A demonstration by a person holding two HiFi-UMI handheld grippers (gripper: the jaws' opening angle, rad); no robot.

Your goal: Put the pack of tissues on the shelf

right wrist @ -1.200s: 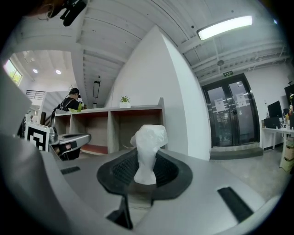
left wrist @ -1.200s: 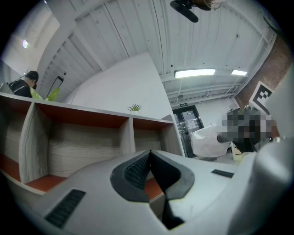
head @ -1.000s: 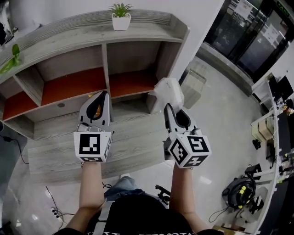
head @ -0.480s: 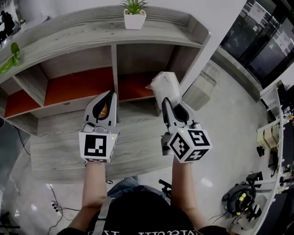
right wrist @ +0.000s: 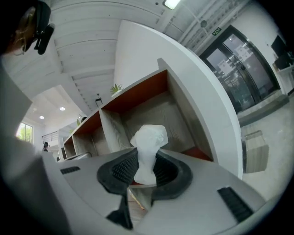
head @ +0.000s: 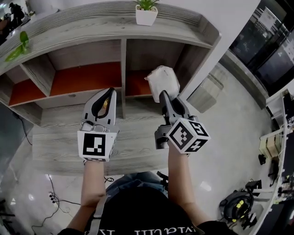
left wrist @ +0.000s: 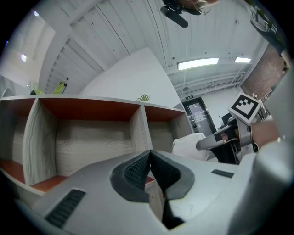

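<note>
The white pack of tissues (head: 163, 81) is pinched by its near end in my right gripper (head: 162, 94), whose jaws are shut on it. The pack hangs in front of the right-hand cubby (head: 138, 82) of the wooden shelf (head: 92, 32). In the right gripper view the pack (right wrist: 149, 144) stands up between the black pads (right wrist: 123, 169), with the cubby's opening (right wrist: 179, 121) behind it. My left gripper (head: 109, 93) is level beside it, shut with nothing in it, and points at the divider (left wrist: 138, 133). The left gripper view also shows the pack (left wrist: 189, 146).
A small potted plant (head: 147, 13) stands on the shelf's top board. The cubbies have orange-red floors (head: 85, 78) and hold nothing that I can see. A lower wooden ledge (head: 133, 137) runs under both grippers. Glossy floor and a grey block (head: 206, 92) lie to the right.
My right gripper has carried the pack forward and a little left, closer to the right-hand cubby, rolling slightly. My left gripper has hardly moved.
</note>
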